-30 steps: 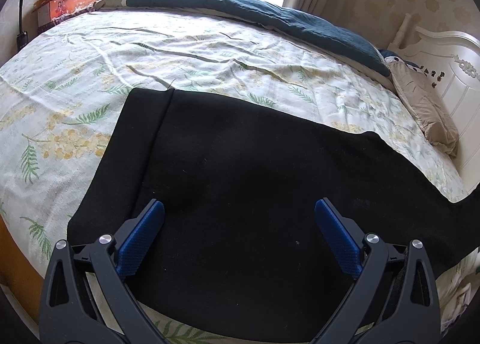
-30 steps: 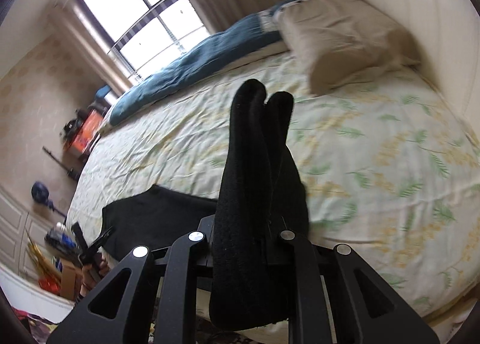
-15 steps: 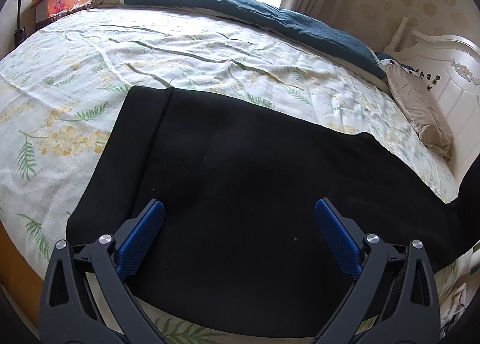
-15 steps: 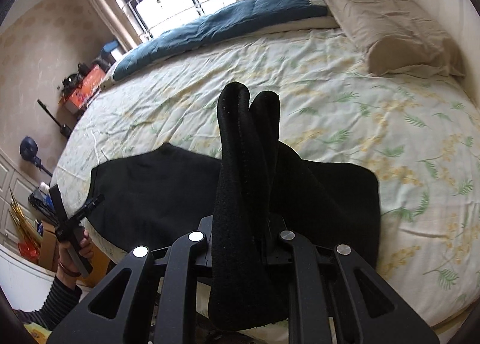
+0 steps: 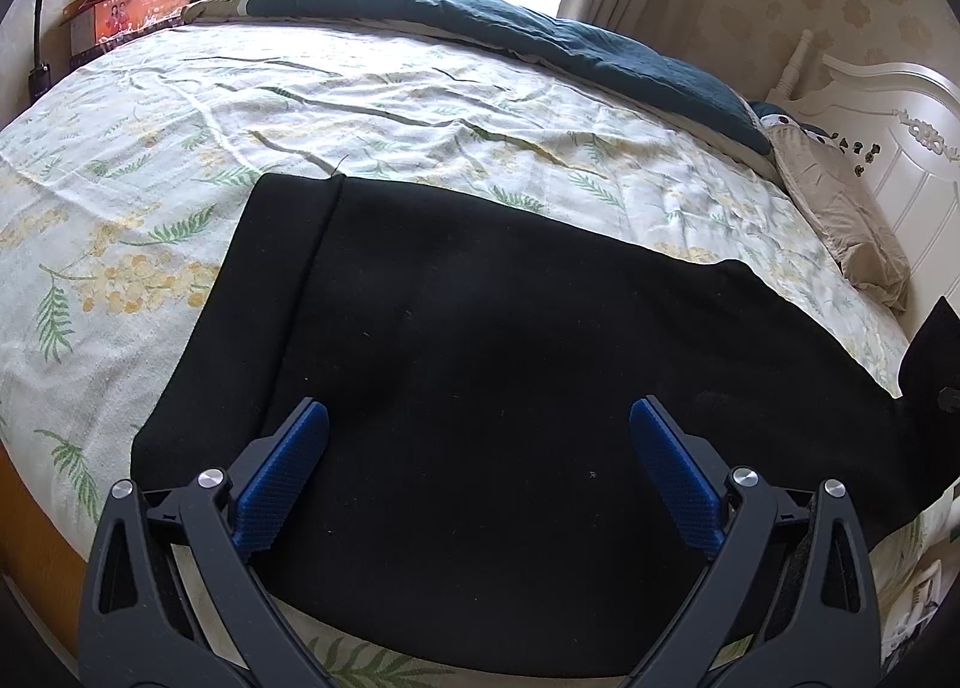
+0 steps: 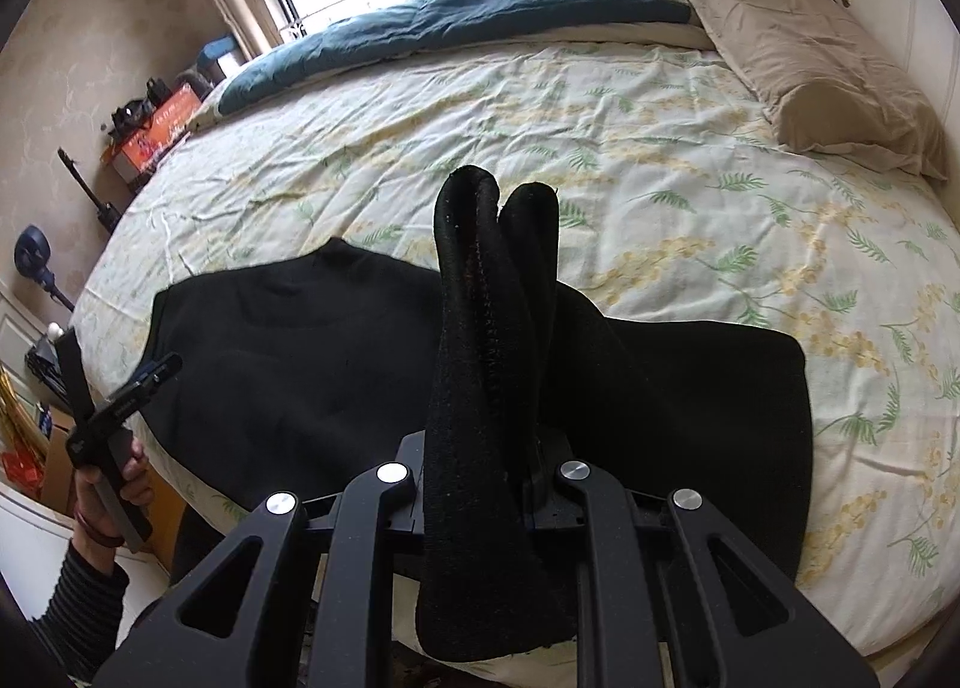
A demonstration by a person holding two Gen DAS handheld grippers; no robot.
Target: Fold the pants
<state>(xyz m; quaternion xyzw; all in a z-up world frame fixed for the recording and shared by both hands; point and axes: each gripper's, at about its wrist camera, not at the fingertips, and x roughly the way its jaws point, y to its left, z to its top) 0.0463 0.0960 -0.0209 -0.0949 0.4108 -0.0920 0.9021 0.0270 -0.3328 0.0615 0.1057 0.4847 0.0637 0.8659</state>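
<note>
Black pants (image 5: 480, 352) lie spread across the near side of the floral bed sheet (image 5: 360, 105). My left gripper (image 5: 480, 448) is open and empty, hovering above the pants near the bed's front edge. My right gripper (image 6: 492, 364) is shut on a bunched end of the pants (image 6: 486, 328), lifted above the rest of the pants (image 6: 300, 352). Its fingers are hidden by the cloth. The left gripper (image 6: 114, 418) shows at the left of the right wrist view, held in a hand.
A teal duvet (image 5: 540, 33) lies along the far side of the bed. A beige pillow (image 6: 828, 69) rests by the white headboard (image 5: 900, 129). Boxes and bags (image 5: 138, 9) stand beyond the far left corner.
My right gripper has carried the gripped pants end leftward, toward the left gripper, so more of the spread pants now lies beneath it. The left gripper has barely moved and stays open.
</note>
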